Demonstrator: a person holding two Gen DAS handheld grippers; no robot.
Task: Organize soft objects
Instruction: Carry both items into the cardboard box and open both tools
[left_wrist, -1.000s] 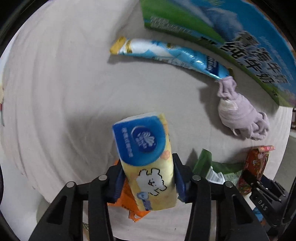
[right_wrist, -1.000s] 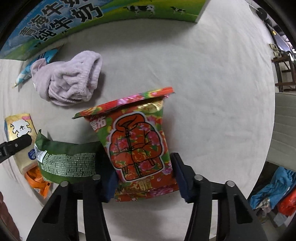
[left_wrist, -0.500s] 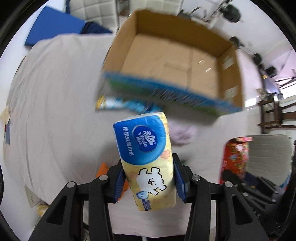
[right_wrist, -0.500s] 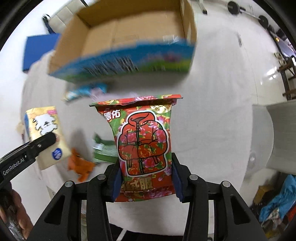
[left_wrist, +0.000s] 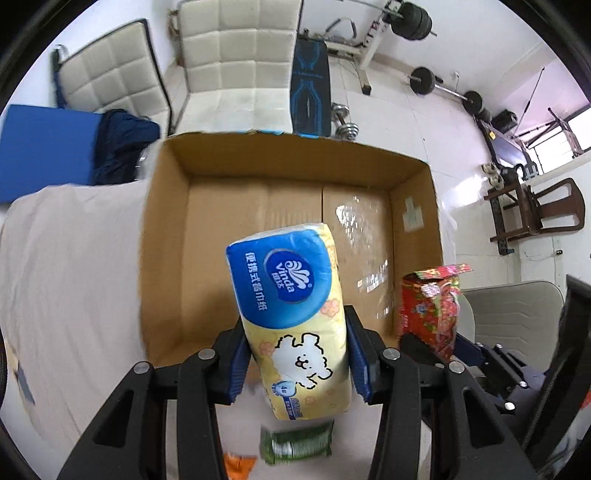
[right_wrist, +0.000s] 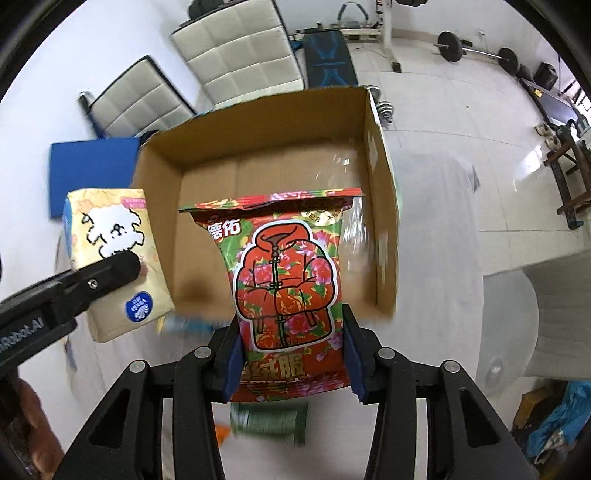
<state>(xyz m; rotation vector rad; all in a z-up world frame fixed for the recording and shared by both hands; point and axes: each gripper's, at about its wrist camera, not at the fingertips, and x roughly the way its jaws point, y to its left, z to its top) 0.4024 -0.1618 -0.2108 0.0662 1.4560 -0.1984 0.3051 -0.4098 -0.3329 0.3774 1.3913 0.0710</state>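
Both packs, tissue pack (left_wrist: 295, 317) and red packet (right_wrist: 291, 291), gripped above cardboard box (left_wrist: 166, 229) rim.

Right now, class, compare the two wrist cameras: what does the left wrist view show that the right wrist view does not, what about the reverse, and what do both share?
Only the left wrist view shows the tissue pack's blue Vinda end and the left gripper clamping it. Only the right wrist view shows the red floral packet's jacket picture and the right gripper clamping it. Both show the open cardboard box, both packs, the green packet and white chairs.
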